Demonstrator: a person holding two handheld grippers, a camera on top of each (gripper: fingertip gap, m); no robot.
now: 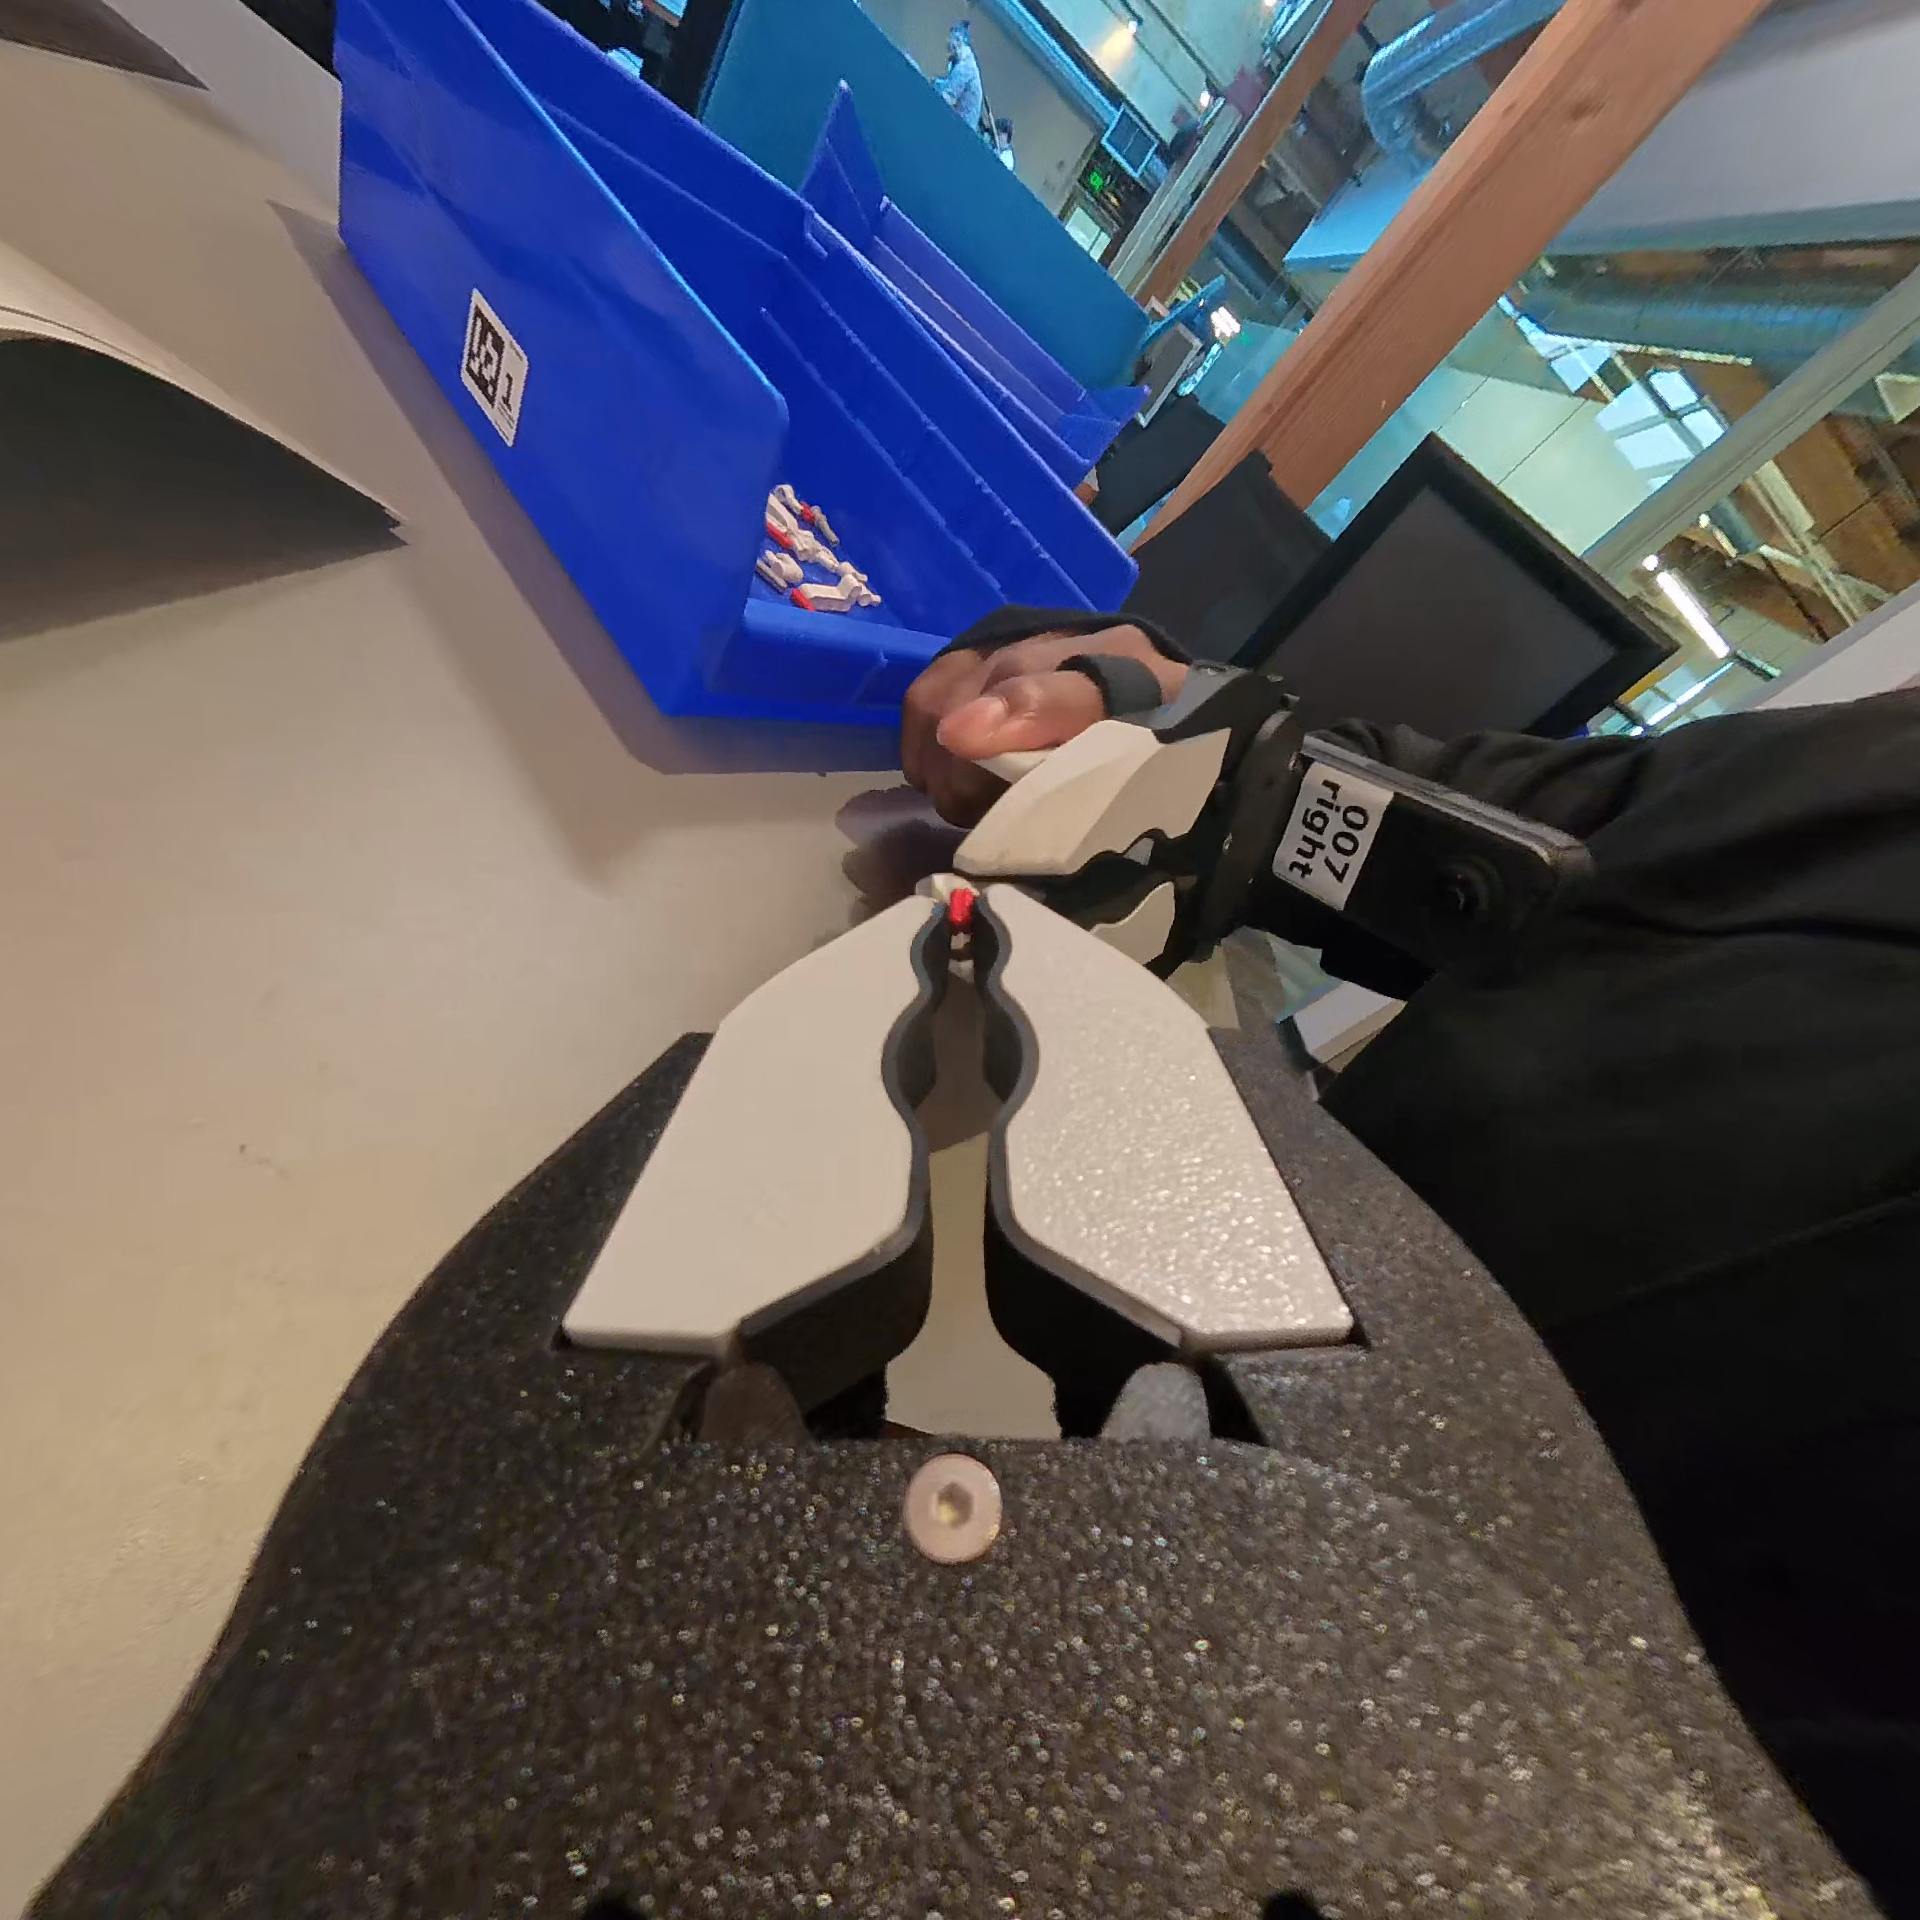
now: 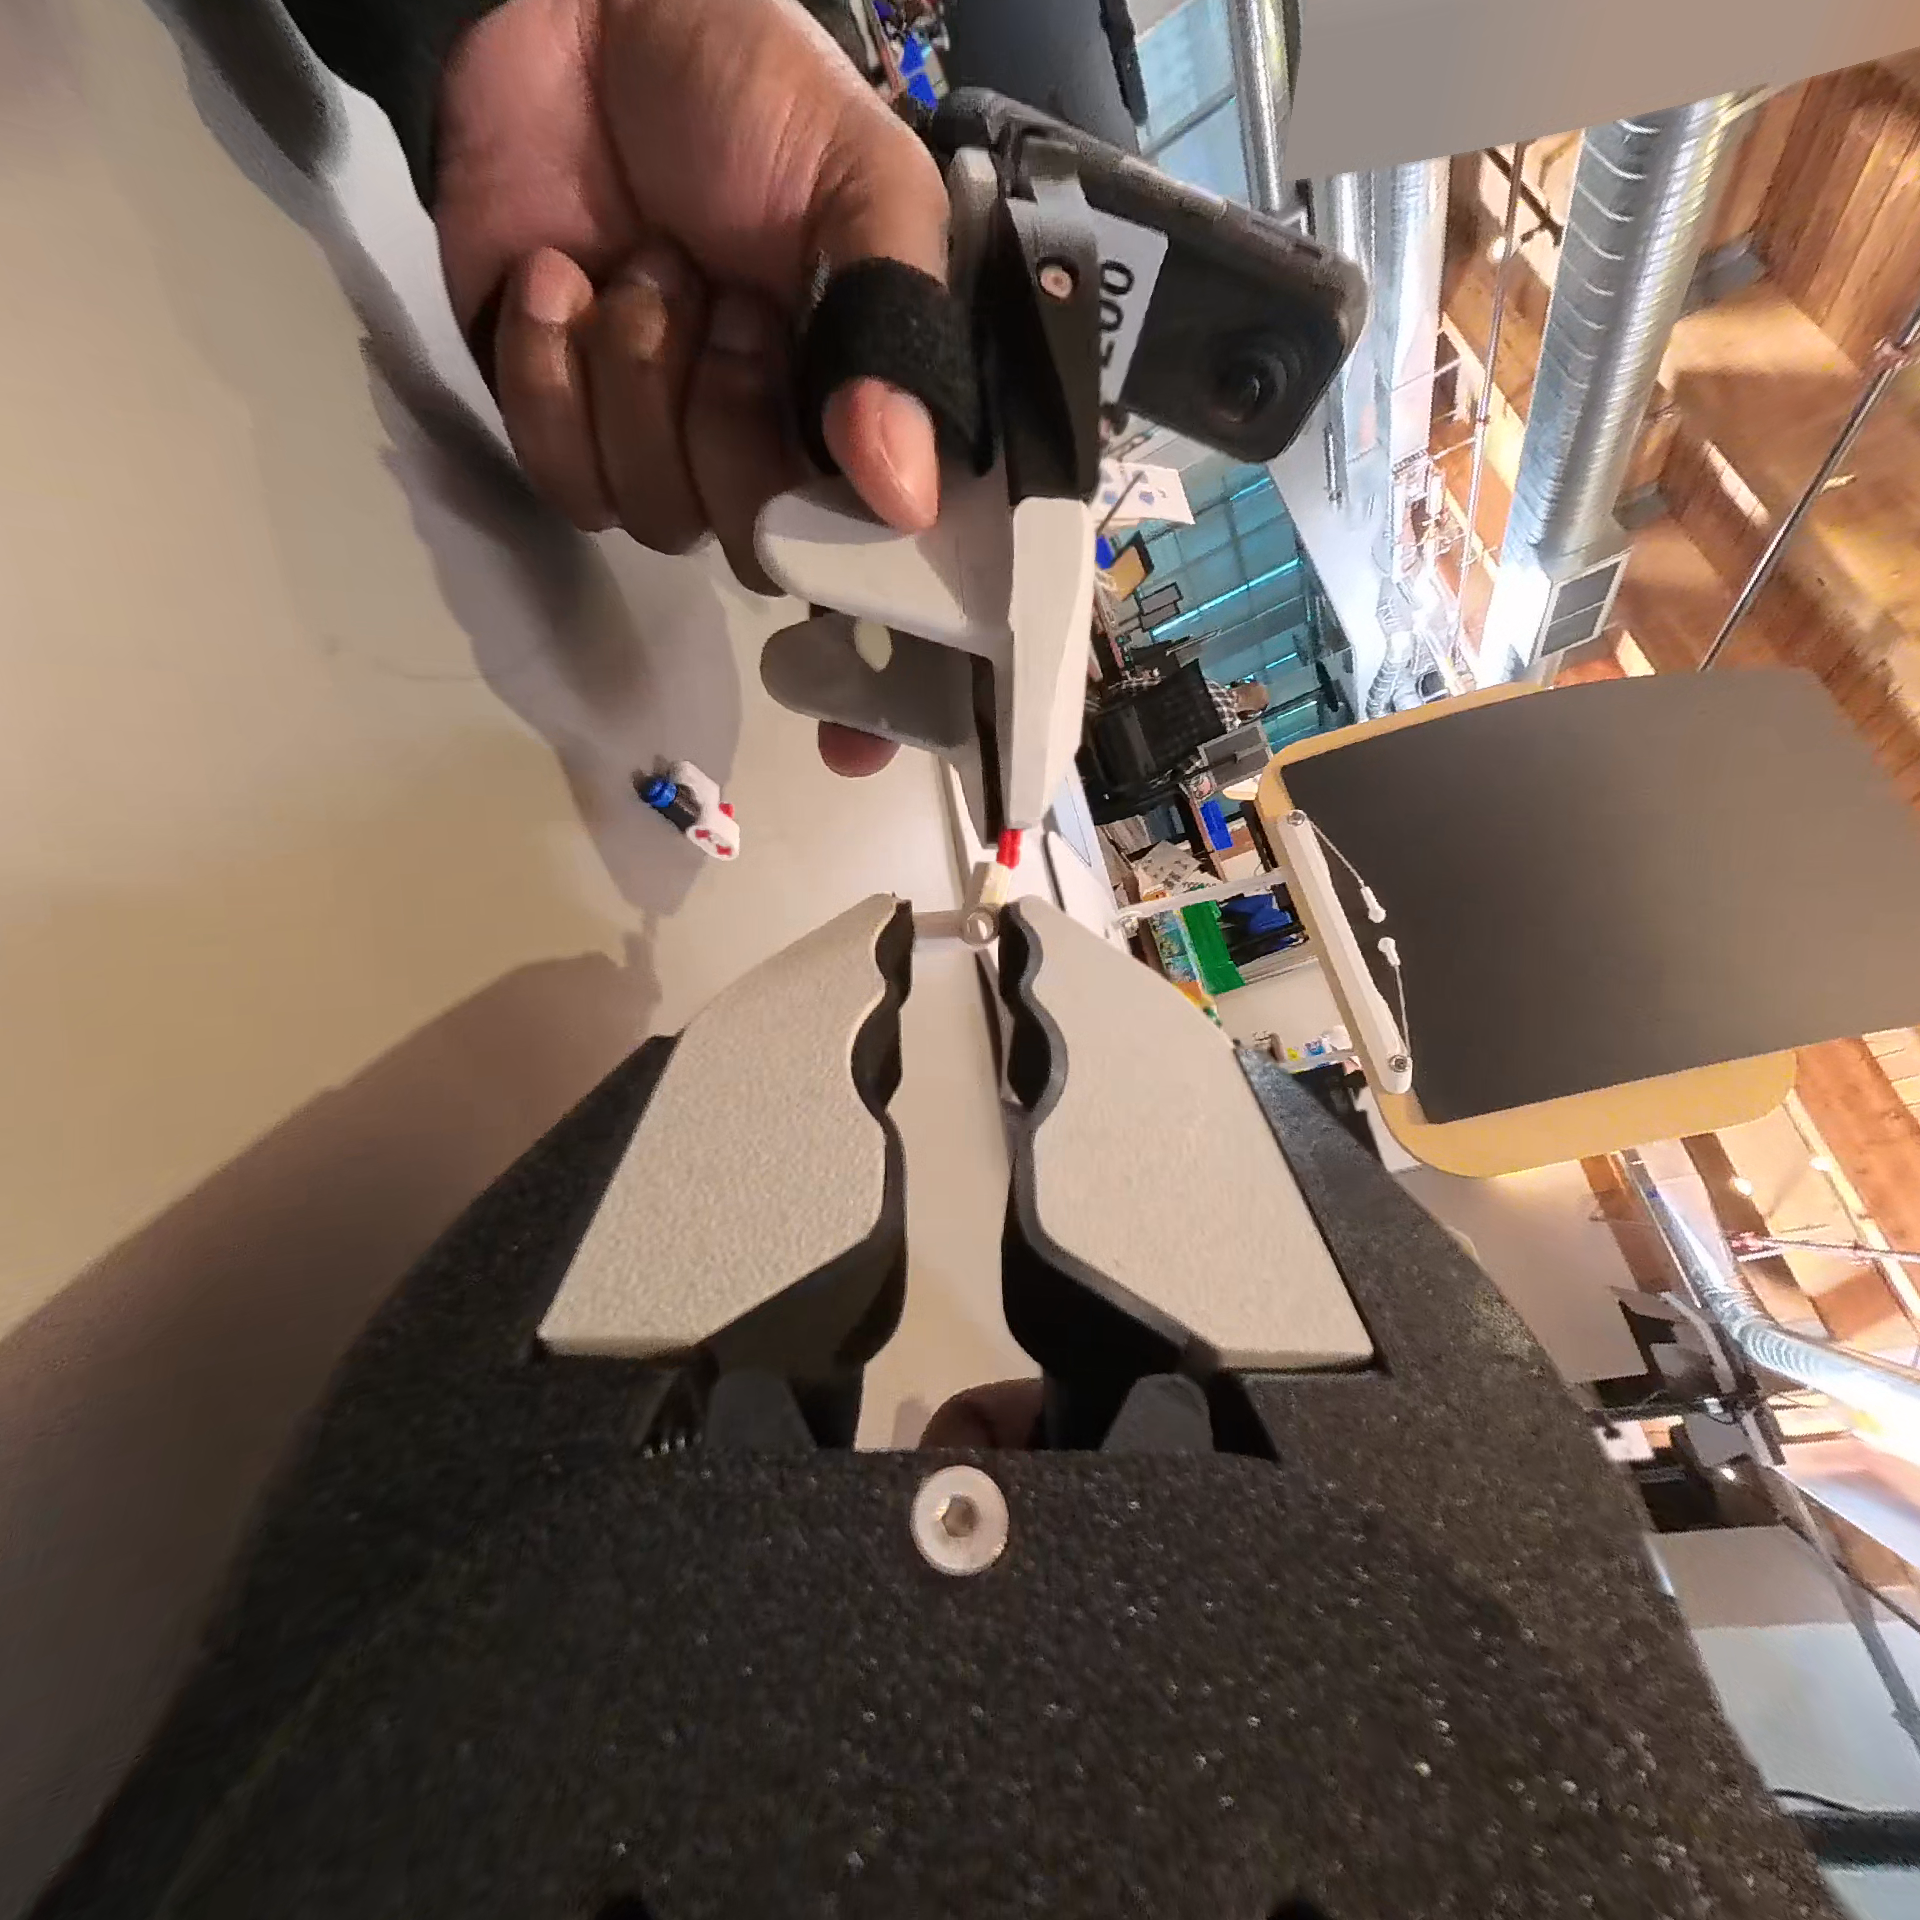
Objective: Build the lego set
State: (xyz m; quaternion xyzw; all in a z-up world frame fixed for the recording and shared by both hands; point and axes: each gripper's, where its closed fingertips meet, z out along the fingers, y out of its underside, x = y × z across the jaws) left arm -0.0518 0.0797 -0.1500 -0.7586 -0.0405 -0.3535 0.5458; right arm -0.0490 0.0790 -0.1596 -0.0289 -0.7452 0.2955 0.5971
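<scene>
Two hand-held grippers are in view, each gripped by one hand, and their tips meet over a pale table [image 1: 312, 935].

The left gripper [image 1: 958, 914] has its jaws nearly closed, pinching the red pin [image 1: 958, 912] at the very tips. In the right wrist view that same pin [image 2: 1006, 847] sticks out from the left gripper's fingertips [image 2: 1023, 800] and joins a small white connector piece [image 2: 987, 885].

The right gripper [image 2: 961, 925] has its jaws narrowly apart and clamped on a grey connector arm [image 2: 961, 923], with a pad against each end. This arm links to the white piece, so both grippers hold one joined assembly in the air just above the table.

One loose small assembly [image 2: 691, 810], white, black, blue and red, lies on the table, well apart from the grippers.

One blue bin [image 1: 582, 343] with dividers stands on the table beyond the grippers. Its near compartment holds a small heap of white-and-red parts [image 1: 816, 556], too small to count. The other compartments are not visible inside.

One dark monitor [image 1: 1444, 613] stands behind the right gripper.
</scene>
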